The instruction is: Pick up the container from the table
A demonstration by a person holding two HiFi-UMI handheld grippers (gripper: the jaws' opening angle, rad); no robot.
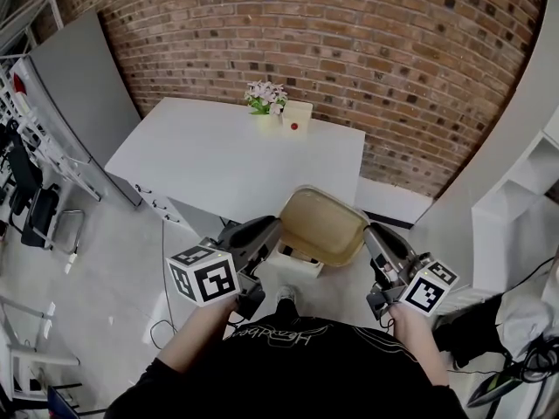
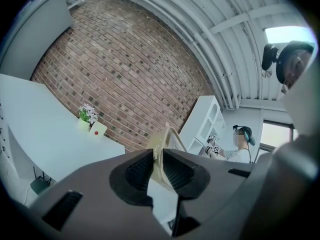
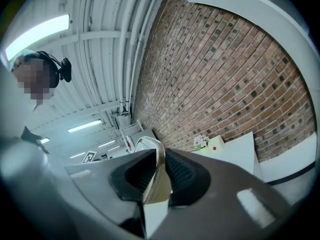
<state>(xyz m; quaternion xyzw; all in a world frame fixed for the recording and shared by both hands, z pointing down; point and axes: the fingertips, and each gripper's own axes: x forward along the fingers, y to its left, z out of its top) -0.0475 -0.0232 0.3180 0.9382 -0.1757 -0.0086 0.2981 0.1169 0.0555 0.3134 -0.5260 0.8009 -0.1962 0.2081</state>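
Observation:
A beige plastic container (image 1: pixel 323 225) hangs in the air in front of my body, clear of the white table (image 1: pixel 218 155), tilted with its hollow facing me. My left gripper (image 1: pixel 272 227) is shut on its left rim and my right gripper (image 1: pixel 374 234) on its right rim. In the left gripper view the thin beige wall (image 2: pixel 161 149) stands pinched between the ribbed pads of the left gripper (image 2: pixel 158 166). The right gripper view shows the same: the rim (image 3: pixel 156 184) is clamped between the pads of the right gripper (image 3: pixel 159 171).
A small flower pot (image 1: pixel 265 99) and a pale card (image 1: pixel 295 117) stand at the table's far edge by the brick wall (image 1: pixel 393 51). White shelves (image 1: pixel 524 182) are at the right, a grey panel (image 1: pixel 70 85) at the left. A white box (image 1: pixel 297 260) lies below the container. Another person (image 2: pixel 245 141) stands by the shelves.

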